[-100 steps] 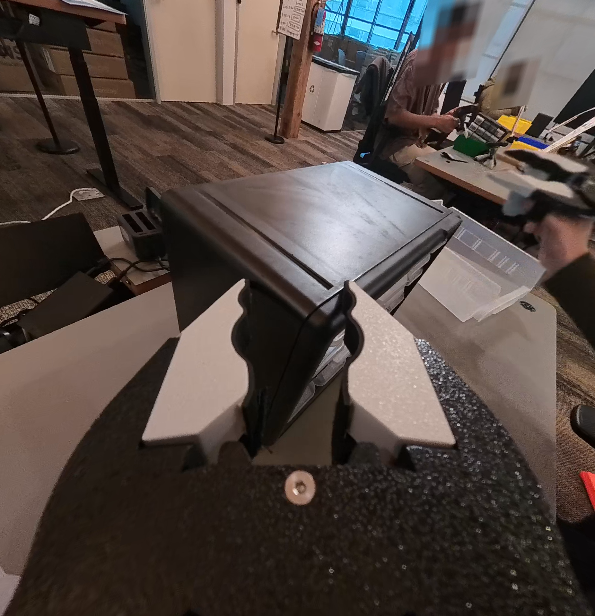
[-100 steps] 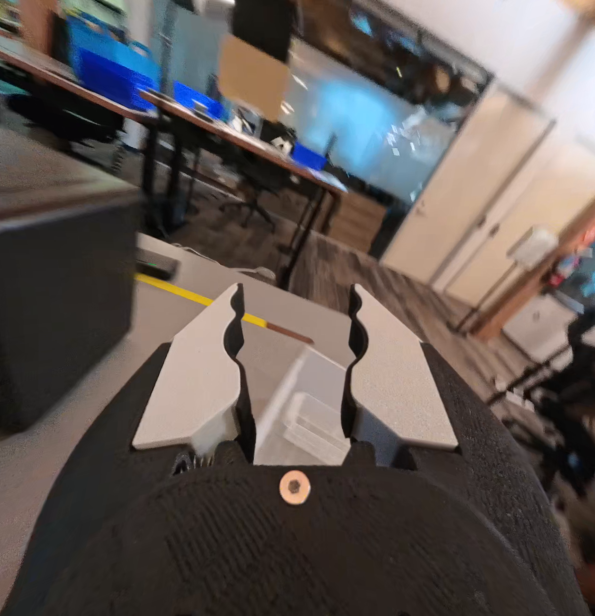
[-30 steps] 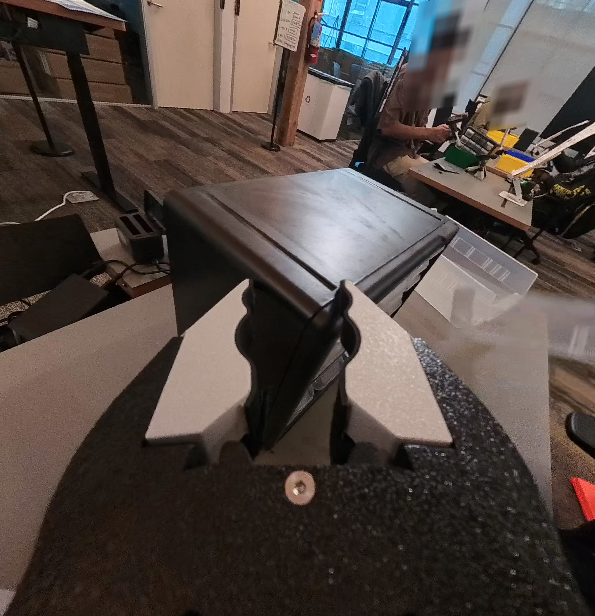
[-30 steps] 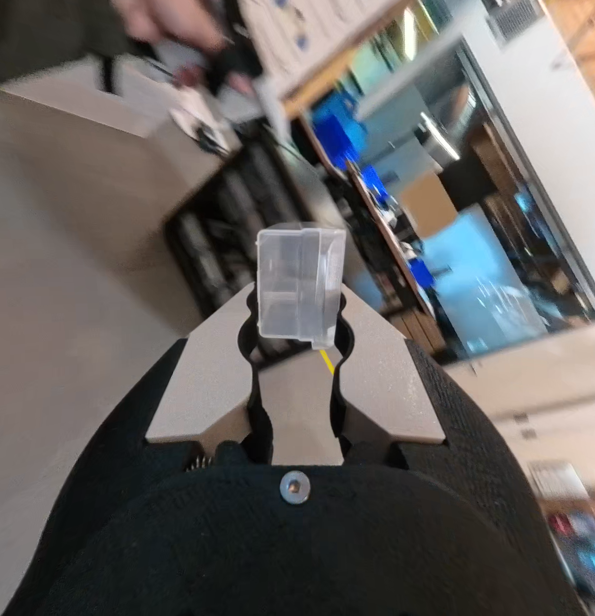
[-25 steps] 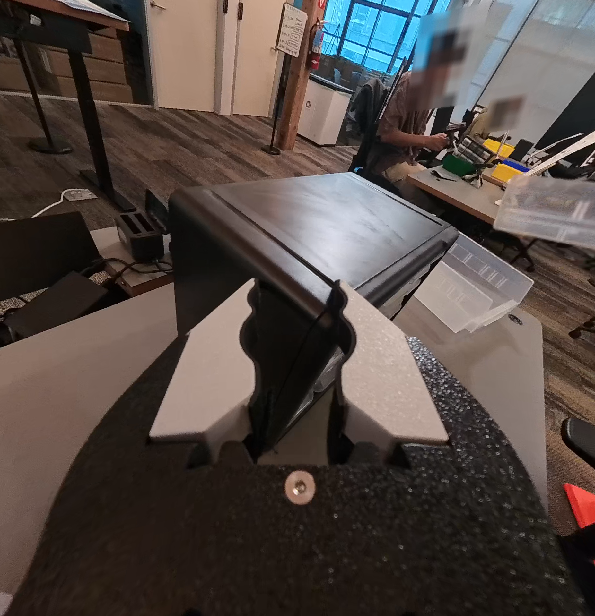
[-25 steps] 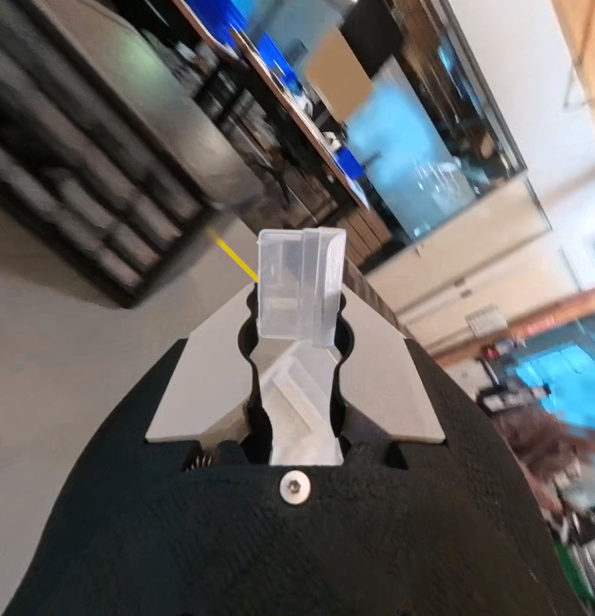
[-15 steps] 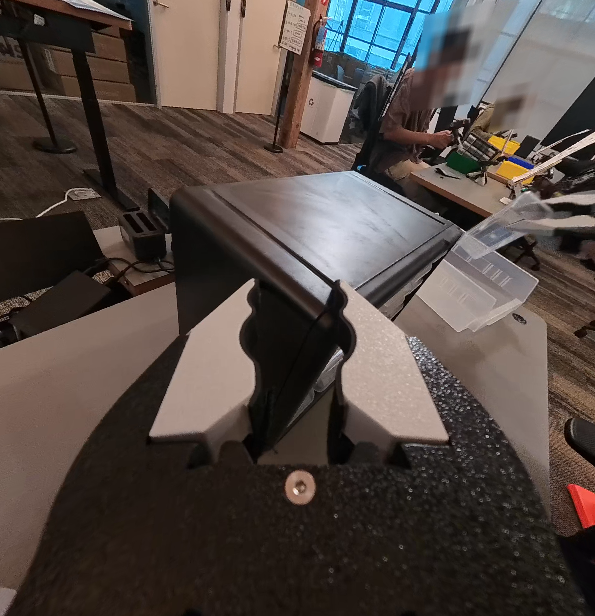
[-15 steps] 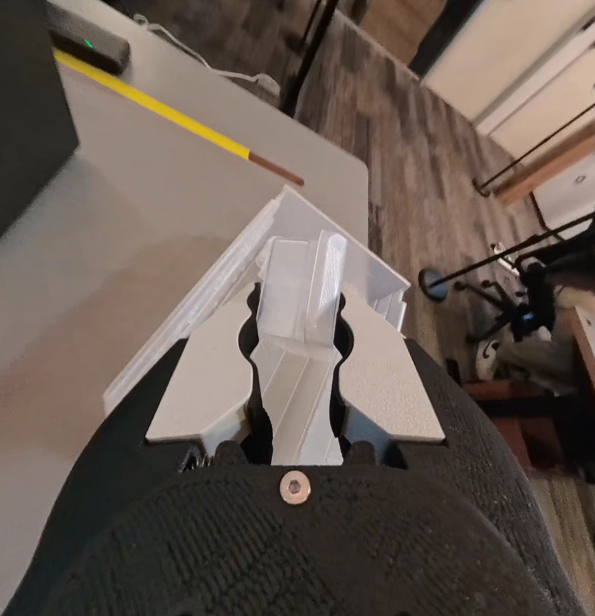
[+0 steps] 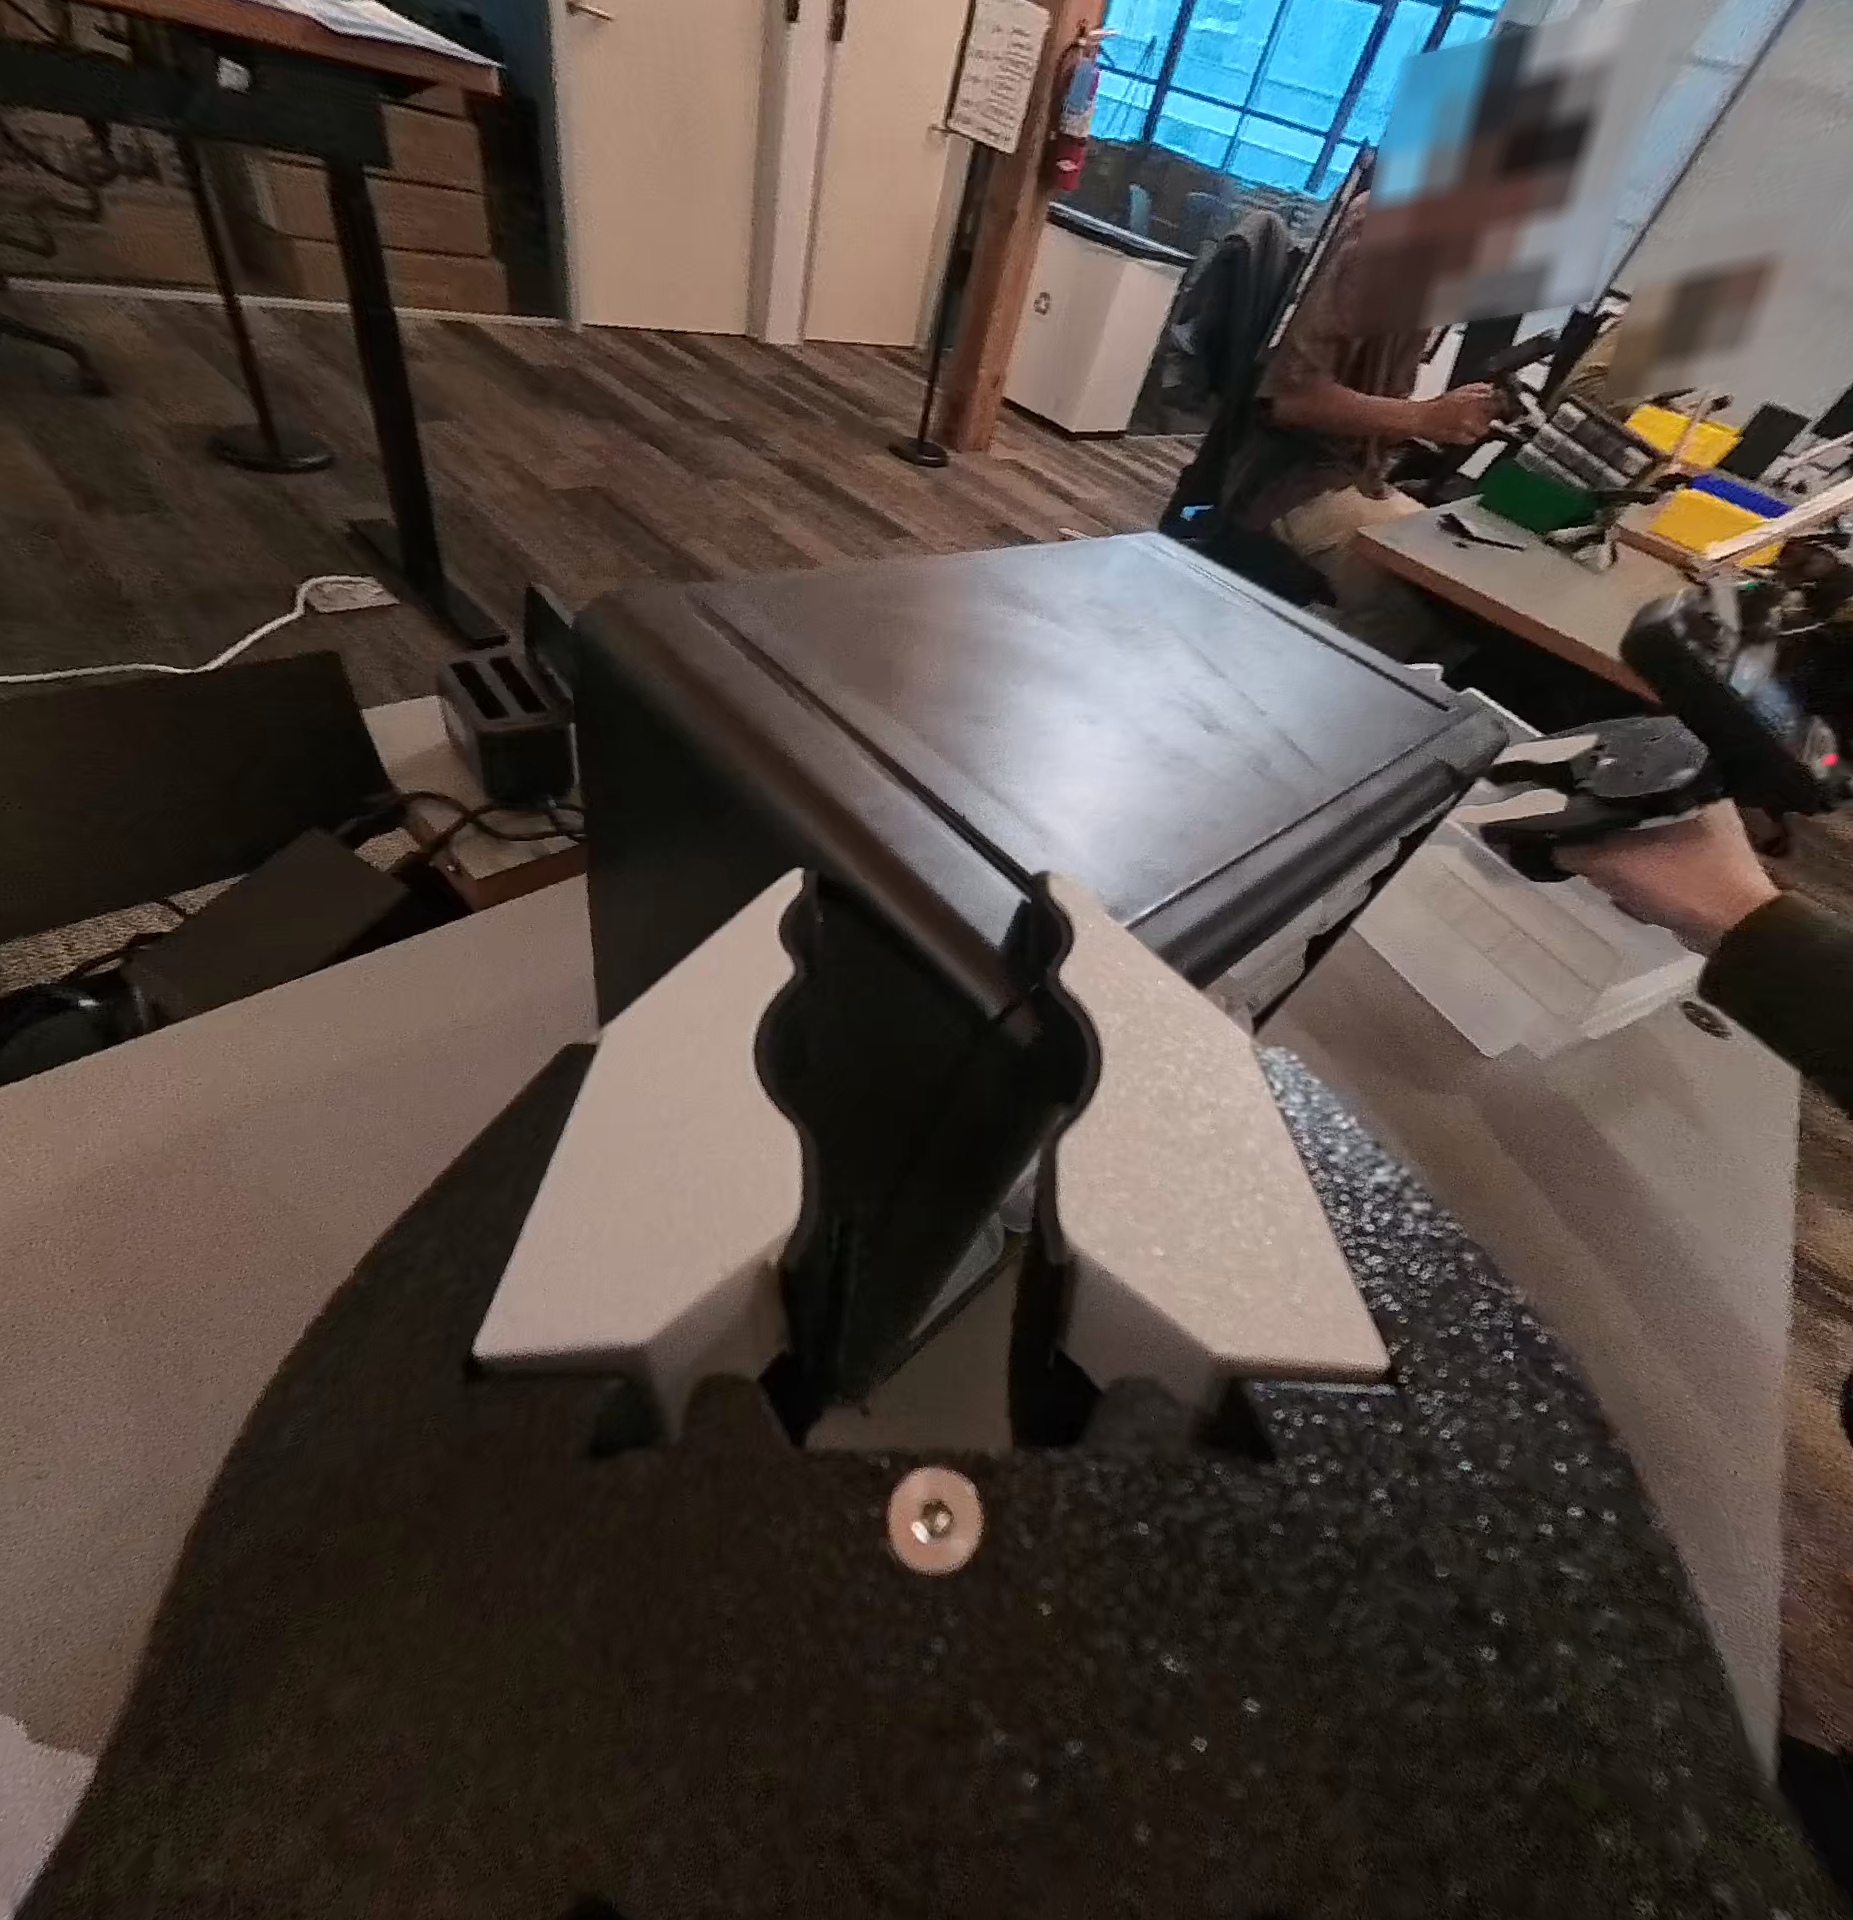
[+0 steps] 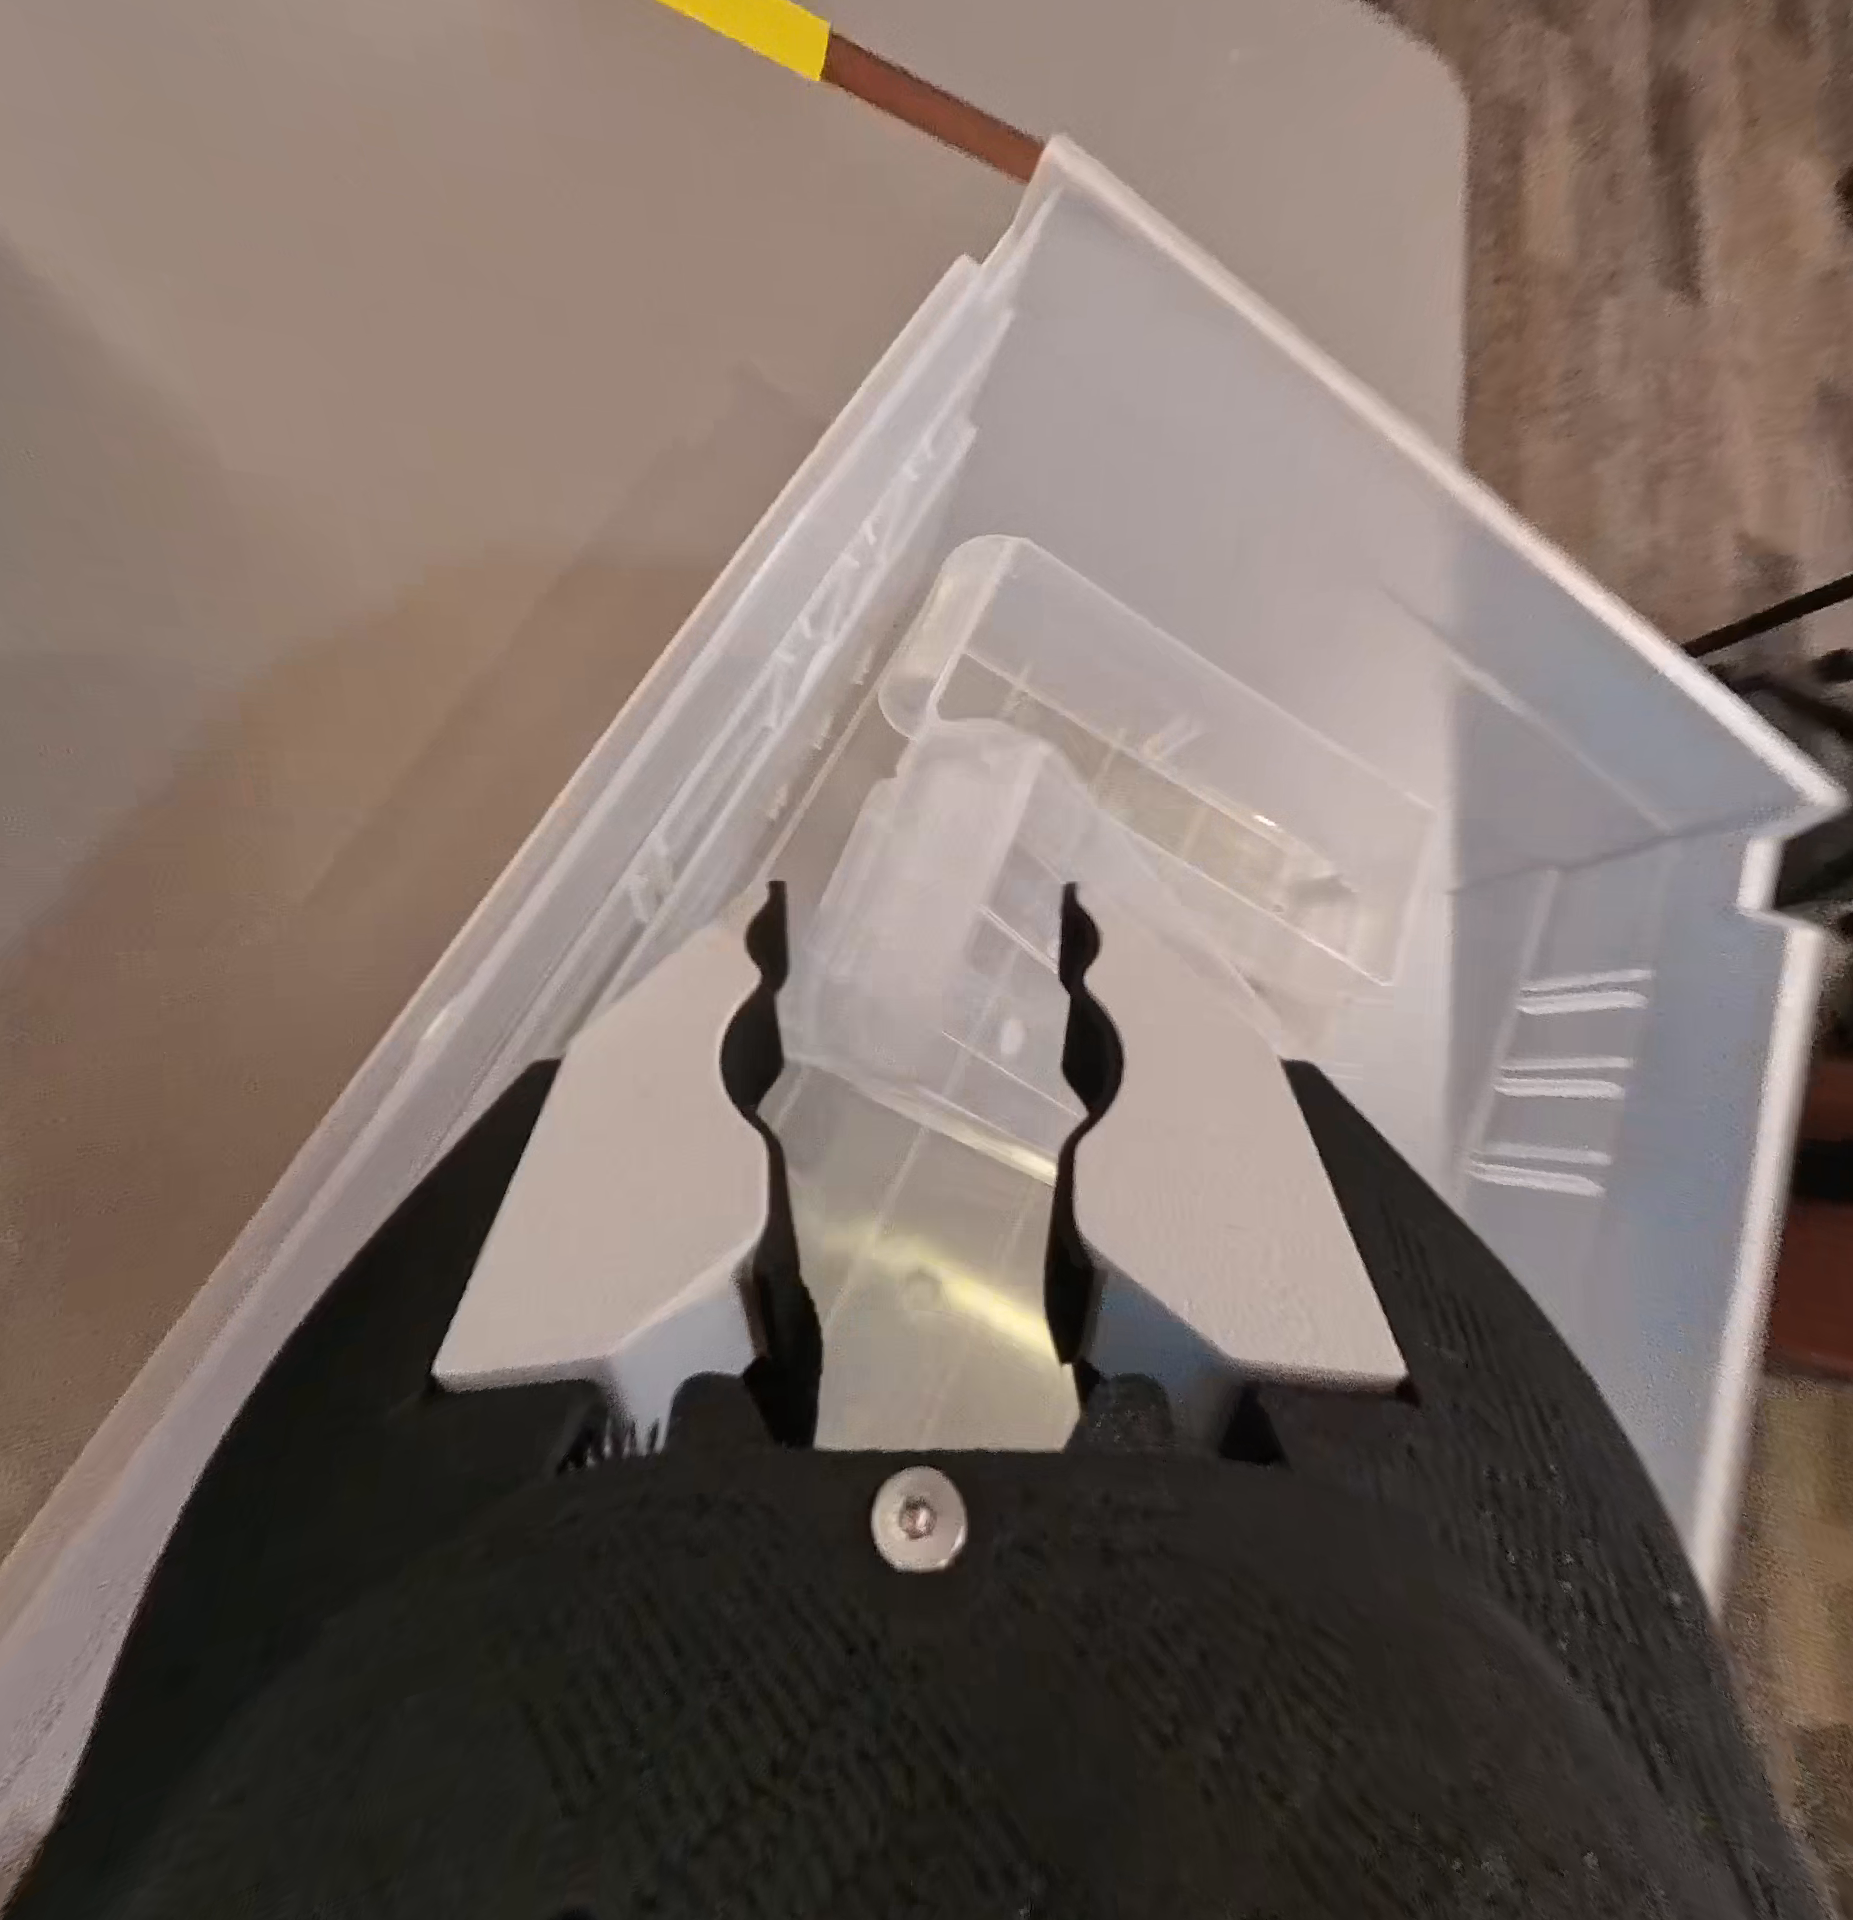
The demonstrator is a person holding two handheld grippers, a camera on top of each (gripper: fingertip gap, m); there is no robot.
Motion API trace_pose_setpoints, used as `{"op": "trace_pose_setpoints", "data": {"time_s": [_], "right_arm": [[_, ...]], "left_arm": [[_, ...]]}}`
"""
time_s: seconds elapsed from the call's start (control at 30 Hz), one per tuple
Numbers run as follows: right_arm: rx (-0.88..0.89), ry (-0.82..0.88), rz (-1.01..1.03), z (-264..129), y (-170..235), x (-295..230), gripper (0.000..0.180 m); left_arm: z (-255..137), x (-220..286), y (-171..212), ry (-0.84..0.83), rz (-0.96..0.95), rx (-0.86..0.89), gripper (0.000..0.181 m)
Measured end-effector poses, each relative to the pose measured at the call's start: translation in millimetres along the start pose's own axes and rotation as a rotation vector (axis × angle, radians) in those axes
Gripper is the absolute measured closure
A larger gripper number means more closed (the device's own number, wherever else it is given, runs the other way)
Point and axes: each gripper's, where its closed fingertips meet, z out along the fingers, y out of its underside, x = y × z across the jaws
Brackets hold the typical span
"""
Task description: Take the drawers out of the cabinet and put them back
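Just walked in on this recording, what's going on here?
A person is emptying a black cabinet. The left hand-held gripper clamps its top corner to steady it. The right hand-held gripper holds a small clear drawer low inside a big clear bin, where another small drawer lies.

the right gripper (image 10: 920,935) points down into a large translucent white drawer (image 10: 1265,436) that lies on the grey table (image 10: 330,416), its grey fingers (image 10: 631,1174) parted on either side of a small clear drawer (image 10: 932,966). that small drawer lies inside the large one, overlapping a second small clear drawer (image 10: 1161,769) just beyond it. whether the pads press its sides cannot be told, and a yellow-and-brown strip (image 10: 860,62) crosses the table past the large drawer's far corner.
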Motion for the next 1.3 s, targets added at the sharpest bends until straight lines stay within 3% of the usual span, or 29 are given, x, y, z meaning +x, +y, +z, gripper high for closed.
{"op": "trace_pose_setpoints", "data": {"time_s": [0.07, 0.13, 0.3, 0.43, 0.57, 0.7, 0.87, 1.0, 1.07, 1.17, 1.3], "right_arm": [[-0.012, -0.072, 0.06, 7.2, 1.9, -4.8, 0.115], [0.013, -0.143, 0.119, 3.3, -1.4, -8.8, 0.115], [0.118, -0.243, 0.079, -37.6, -11.5, 2.9, 0.096], [-0.115, -0.198, -0.273, -38.4, 37.4, 11.4, 0.1], [-0.228, -0.206, -0.48, -20.2, 62.5, 2.4, 0.132], [-0.263, -0.15, -0.443, 6.3, 62.5, 9.7, 0.153], [-0.266, -0.1, -0.396, 29.4, 55.1, 13.4, 0.157], [-0.262, -0.051, -0.388, 38.8, 48.8, 20.8, 0.154], [-0.246, -0.06, -0.361, 39.1, 47.2, 19.2, 0.14], [-0.143, -0.036, -0.269, 16.9, 30.3, 24.6, 0.127], [0.203, 0.161, -0.237, -72.9, -36.8, 20.6, 0.123]], "left_arm": [[0.3, -0.3, -0.4, -0.01, 0.008, 0.0, 0.143], [0.4, -0.4, -0.2, -0.006, 0.003, 0.001, 0.143], [0.4, -0.4, -0.2, -0.007, 0.006, 0.003, 0.143], [0.4, -0.3, -0.4, -0.014, 0.012, 0.001, 0.143], [0.4, -0.4, -0.5, -0.019, 0.014, 0.001, 0.144], [0.3, -0.3, -0.5, -0.024, 0.018, -0.001, 0.144], [0.3, -0.4, -0.6, -0.025, 0.022, -0.001, 0.145], [0.3, -0.5, -0.7, -0.023, 0.021, 0.0, 0.144], [0.3, -0.6, -0.8, -0.024, 0.022, 0.001, 0.144], [0.2, -0.6, -0.8, -0.023, 0.021, 0.003, 0.145], [0.3, -0.6, -0.8, -0.022, 0.02, 0.002, 0.144]]}}
